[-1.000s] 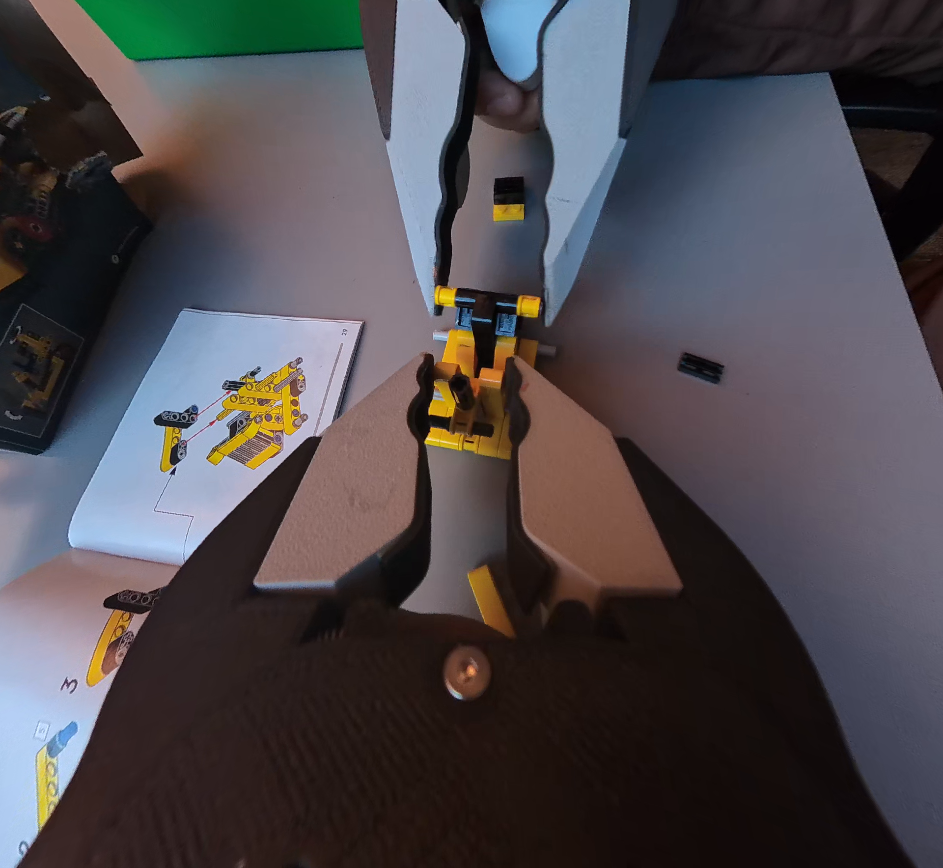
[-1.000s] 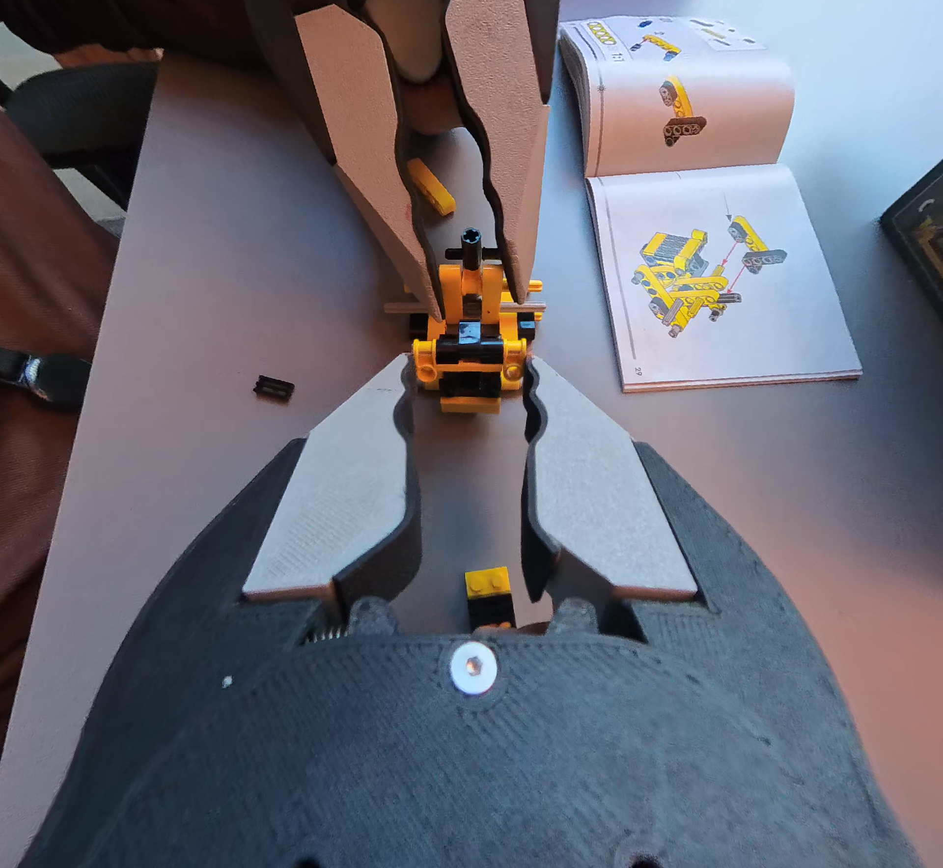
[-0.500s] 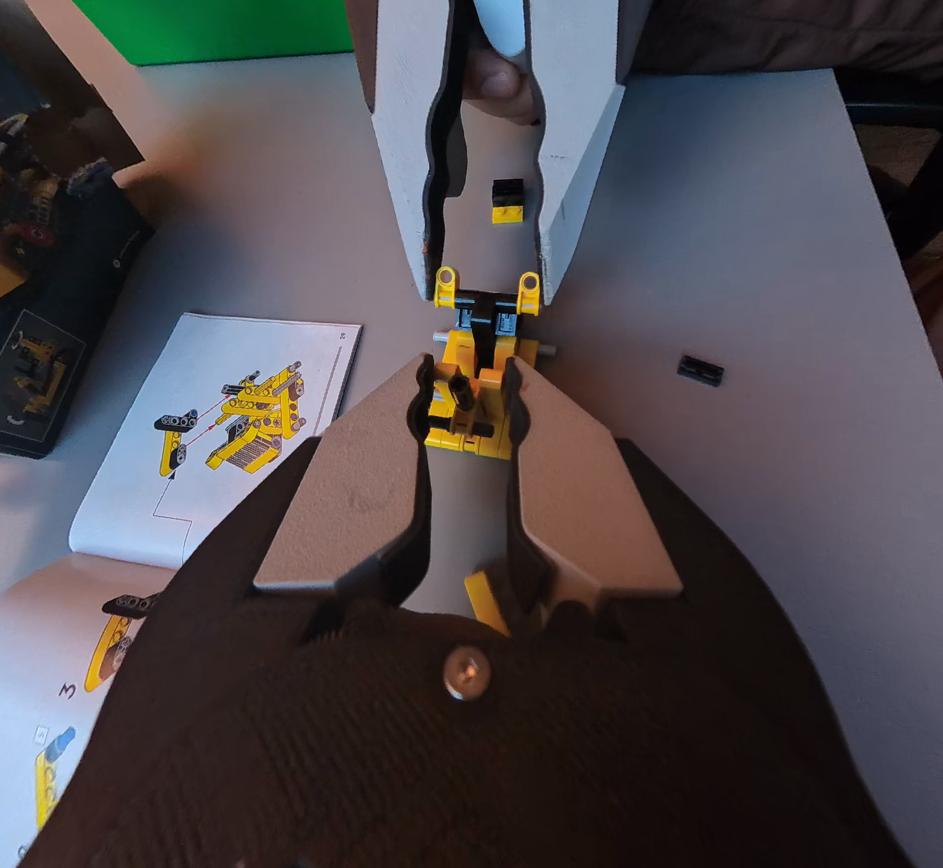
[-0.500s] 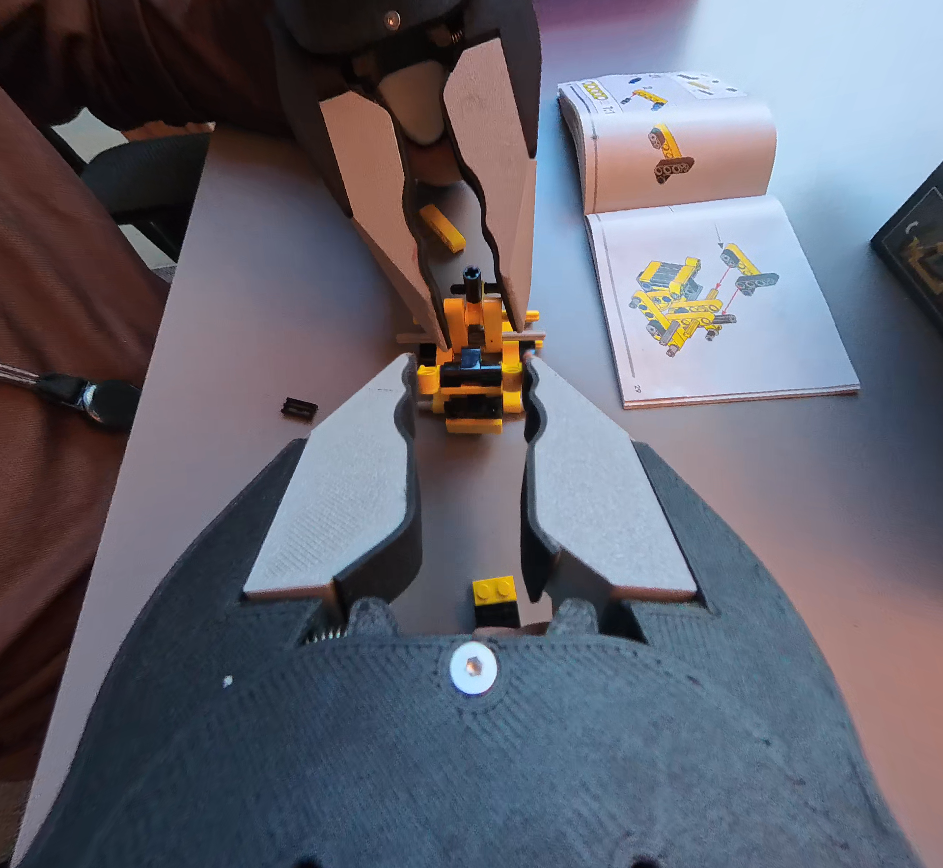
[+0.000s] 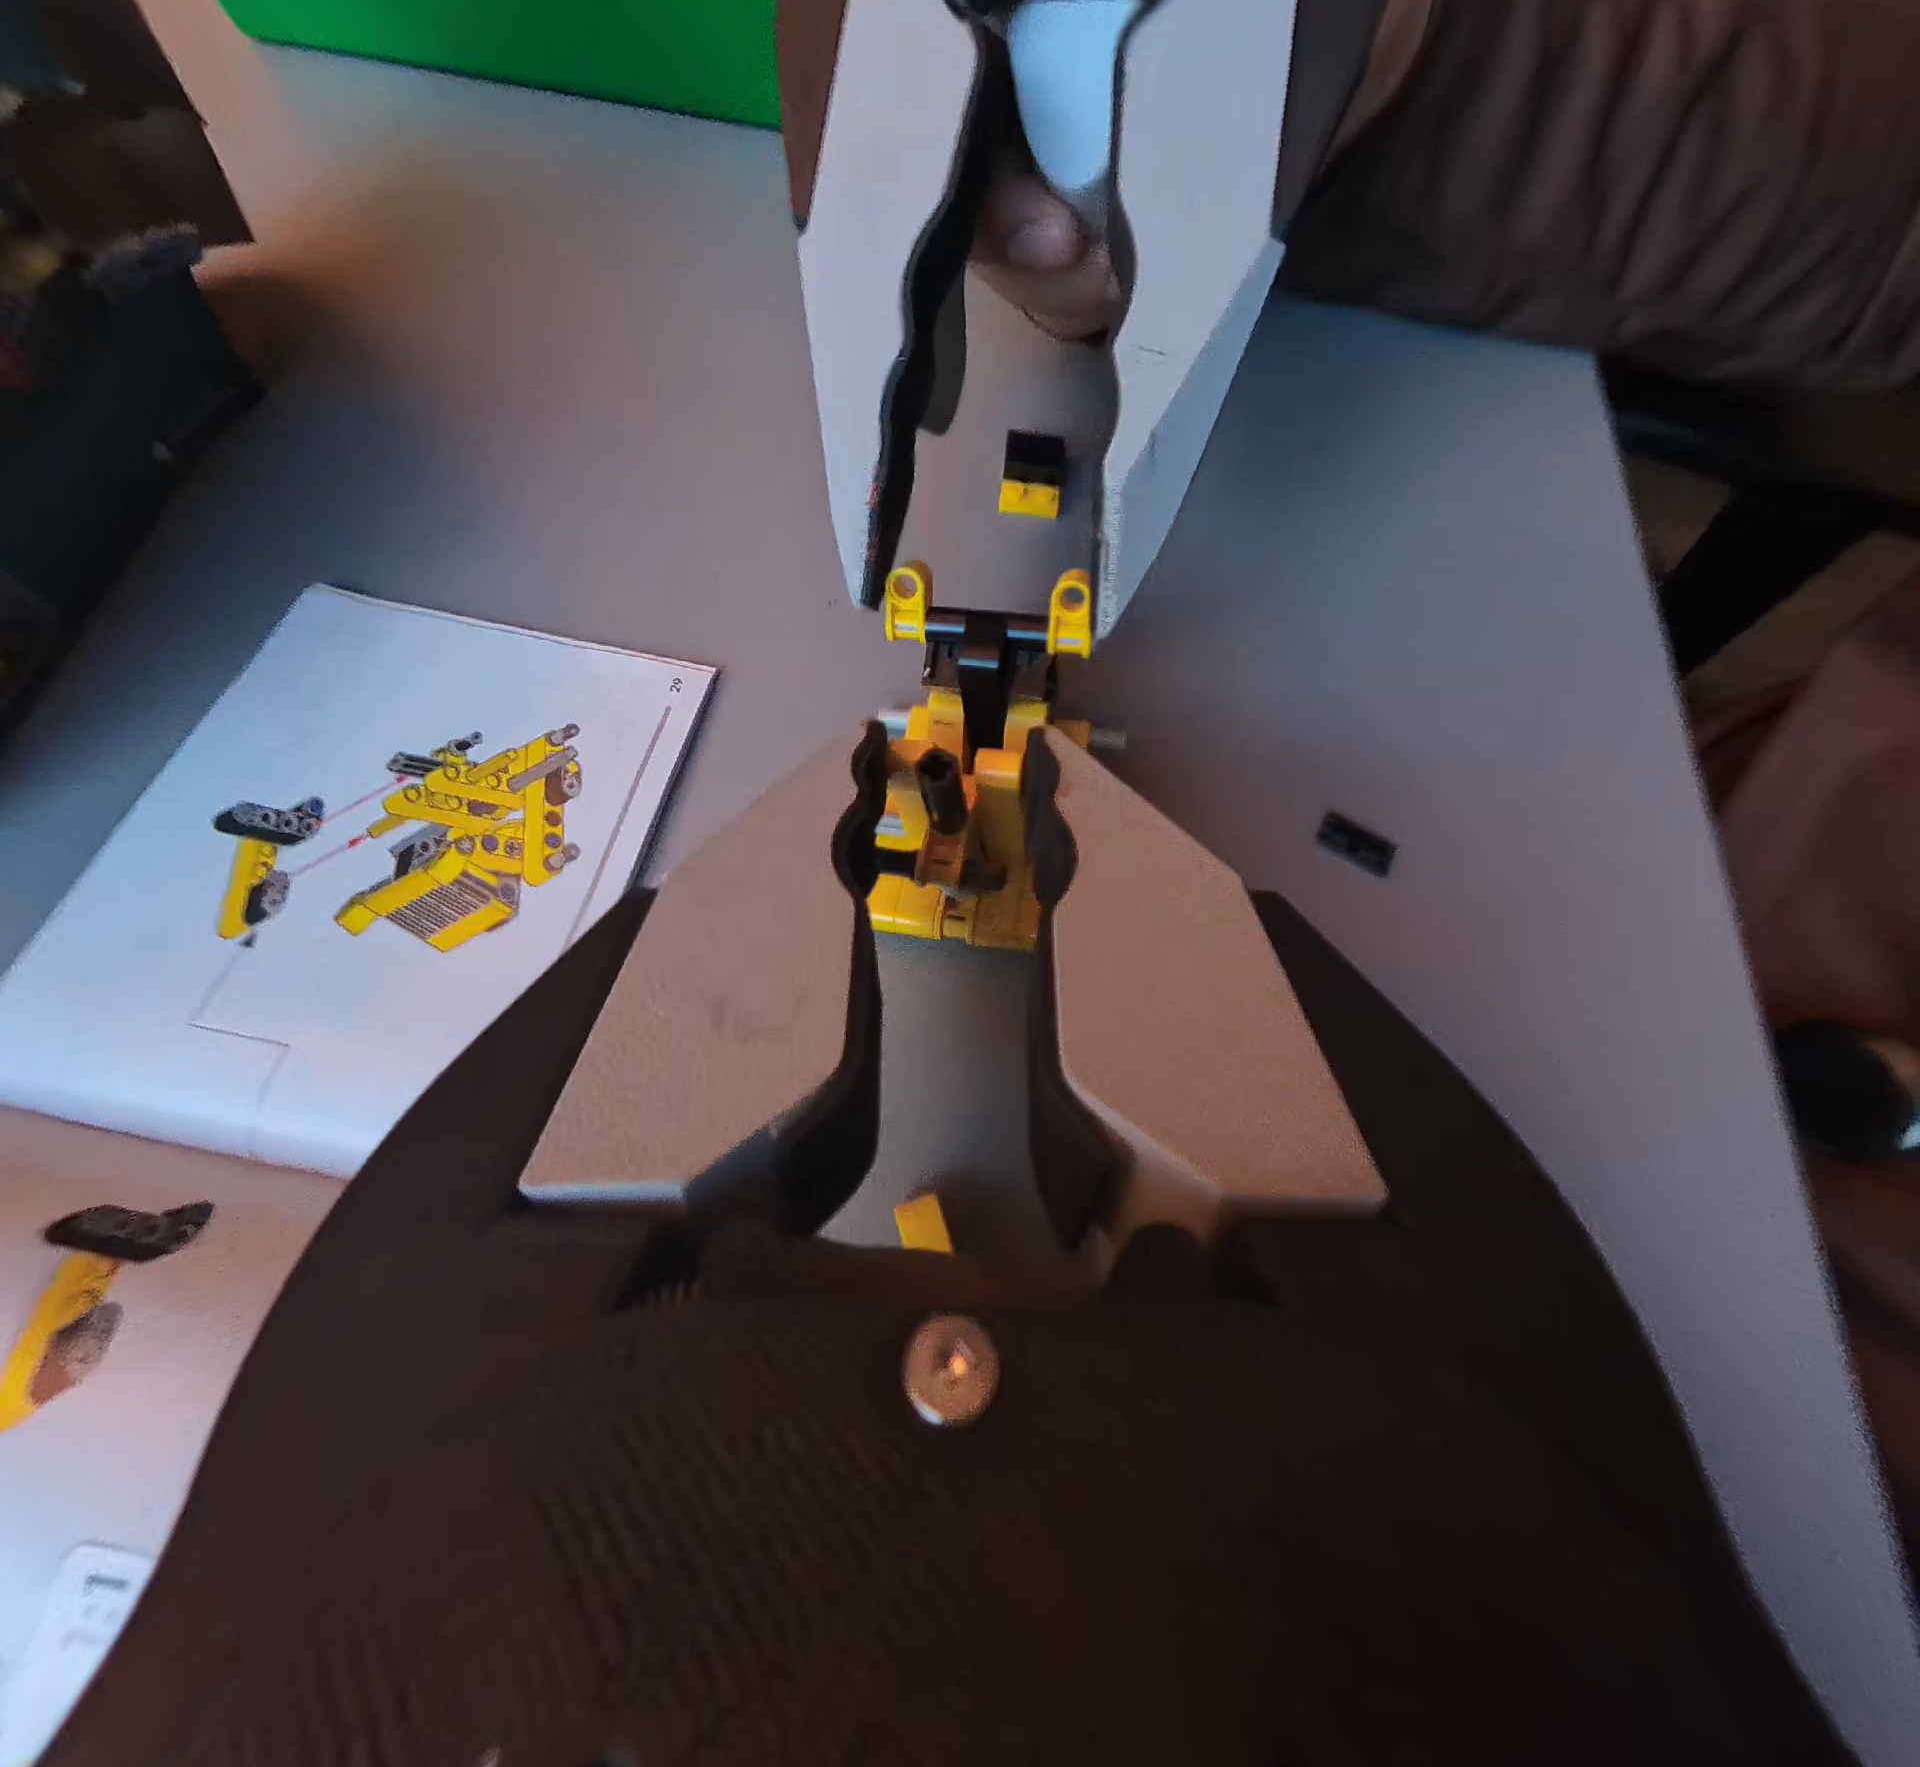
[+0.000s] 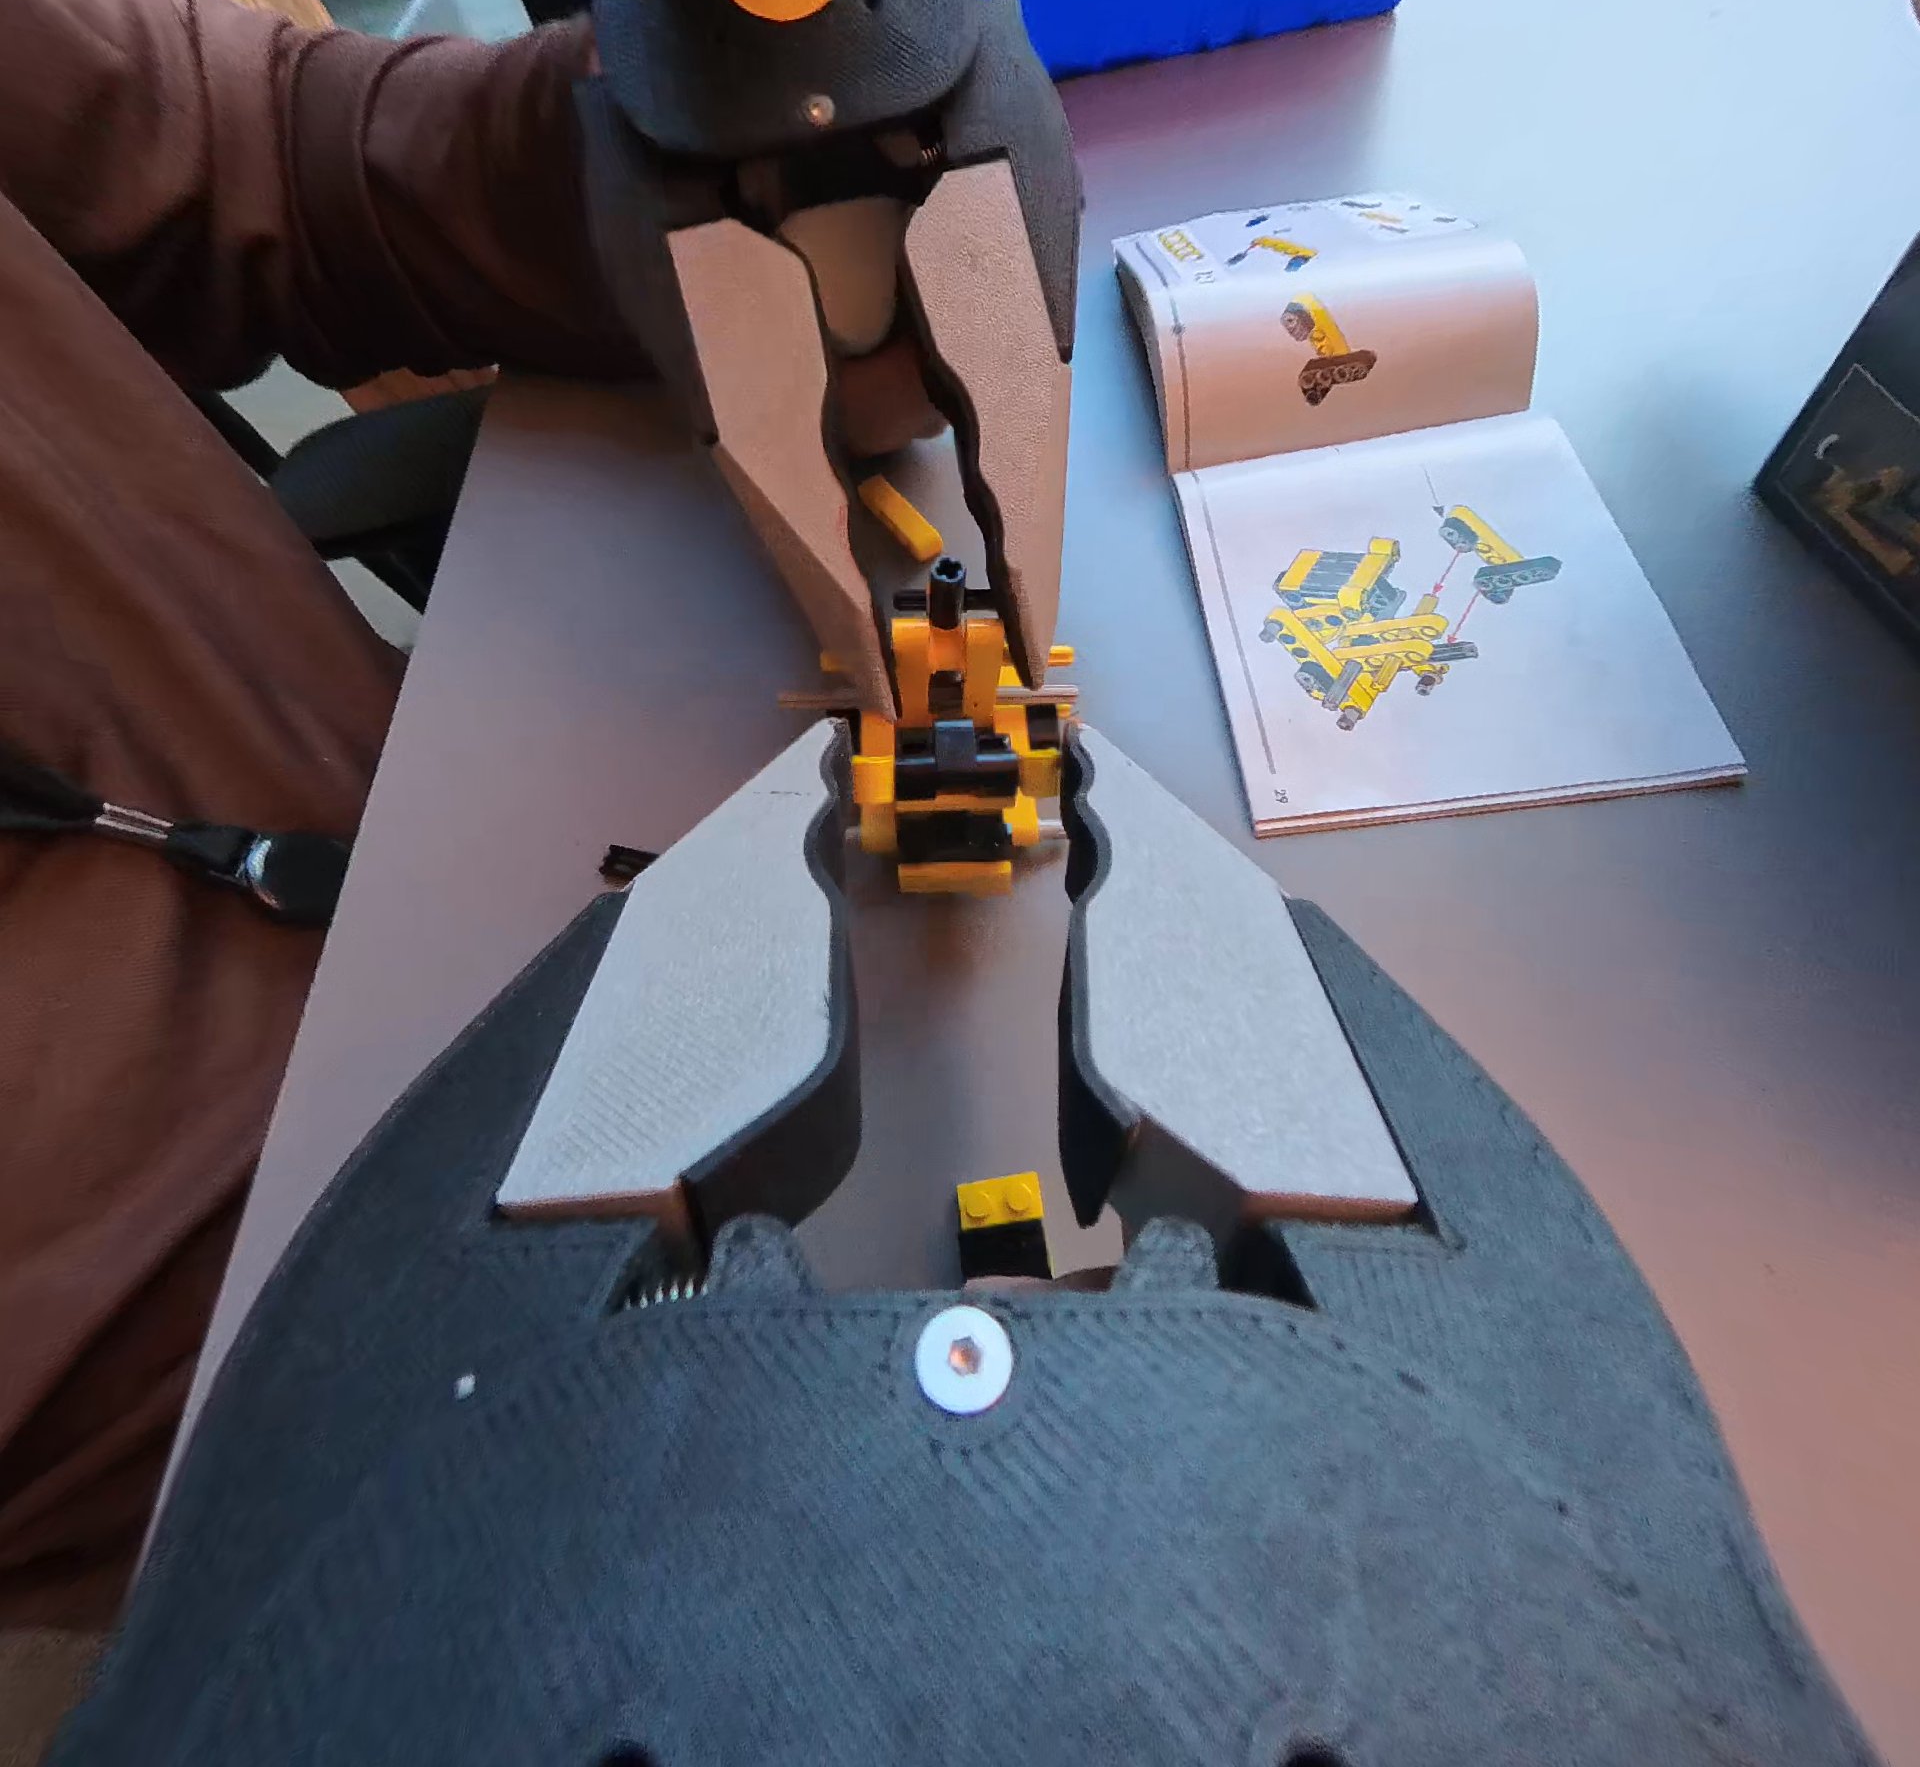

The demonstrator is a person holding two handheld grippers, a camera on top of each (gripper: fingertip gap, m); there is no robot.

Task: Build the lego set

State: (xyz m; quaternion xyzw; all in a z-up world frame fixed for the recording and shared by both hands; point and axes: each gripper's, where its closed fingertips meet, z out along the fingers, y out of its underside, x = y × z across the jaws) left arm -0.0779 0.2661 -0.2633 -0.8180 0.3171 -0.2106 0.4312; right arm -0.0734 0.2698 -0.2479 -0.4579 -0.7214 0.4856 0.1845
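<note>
The left gripper (image 5: 951,818) pinches the yellow lego model (image 5: 961,844) on the desk (image 5: 520,367), its far end between the right gripper (image 6: 961,787) tips — contact unclear — a yellow piece (image 5: 923,1224) half hidden behind.

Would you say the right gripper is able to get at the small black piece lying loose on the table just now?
Probably not right away: the right gripper flanks the yellow model, while the small black piece lies apart on bare table.

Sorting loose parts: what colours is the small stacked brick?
Yellow on top of black, clearest in the right wrist view: small stacked brick.
</note>
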